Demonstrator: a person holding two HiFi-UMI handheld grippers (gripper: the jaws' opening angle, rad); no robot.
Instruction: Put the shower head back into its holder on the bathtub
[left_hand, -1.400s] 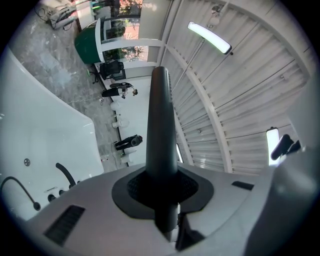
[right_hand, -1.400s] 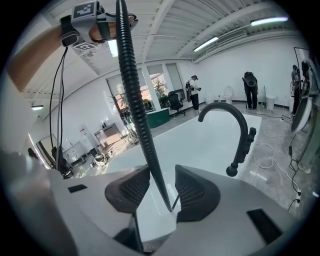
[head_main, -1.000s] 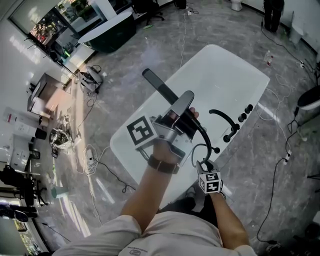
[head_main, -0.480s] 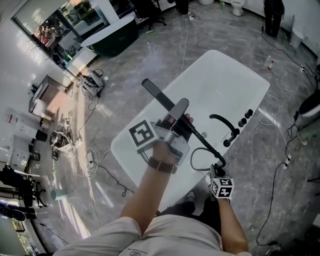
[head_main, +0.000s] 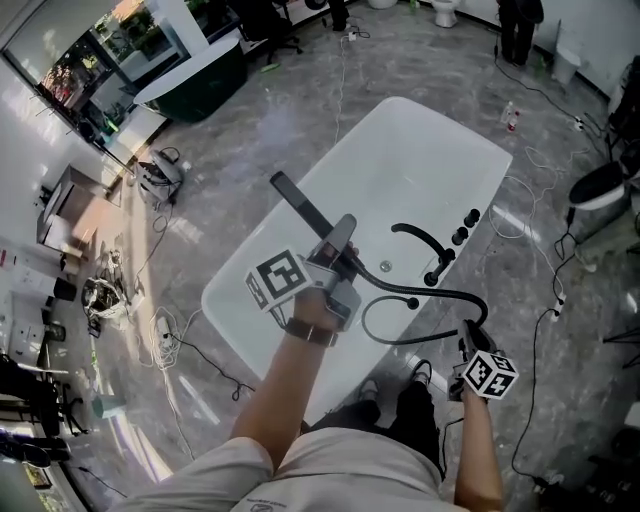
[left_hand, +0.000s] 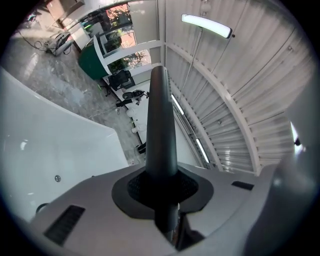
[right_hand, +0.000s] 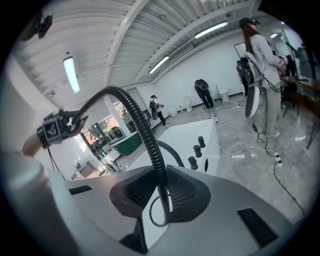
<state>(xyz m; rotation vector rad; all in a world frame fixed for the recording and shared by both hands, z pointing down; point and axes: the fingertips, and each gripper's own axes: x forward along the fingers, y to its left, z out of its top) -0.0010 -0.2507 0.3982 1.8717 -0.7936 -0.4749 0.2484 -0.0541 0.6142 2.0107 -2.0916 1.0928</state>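
Note:
My left gripper (head_main: 340, 242) is shut on the handle of the long black shower head (head_main: 295, 202), which points out over the white bathtub (head_main: 430, 150). In the left gripper view the handle (left_hand: 158, 125) stands straight up out of the pads (left_hand: 131, 189). The black ribbed hose (head_main: 440, 294) runs right in a loop to my right gripper (head_main: 470, 336), which is shut on it beside the tub's near rim. The right gripper view shows the hose (right_hand: 136, 116) arching up from the closed jaws towards the left gripper (right_hand: 55, 127). The black faucet (head_main: 420, 240) and knobs (head_main: 465, 224) sit on the rim.
Cables (head_main: 180, 335) trail over the grey floor on both sides of the tub. A dark green tub (head_main: 195, 65) stands at the back left. A black round object (head_main: 598, 188) is at the right. A person (right_hand: 265, 75) stands off to the right of the tub.
My right gripper has swung right, away from the left hand, drawing the hose out into a loop. The left gripper with the shower head has sunk a little.

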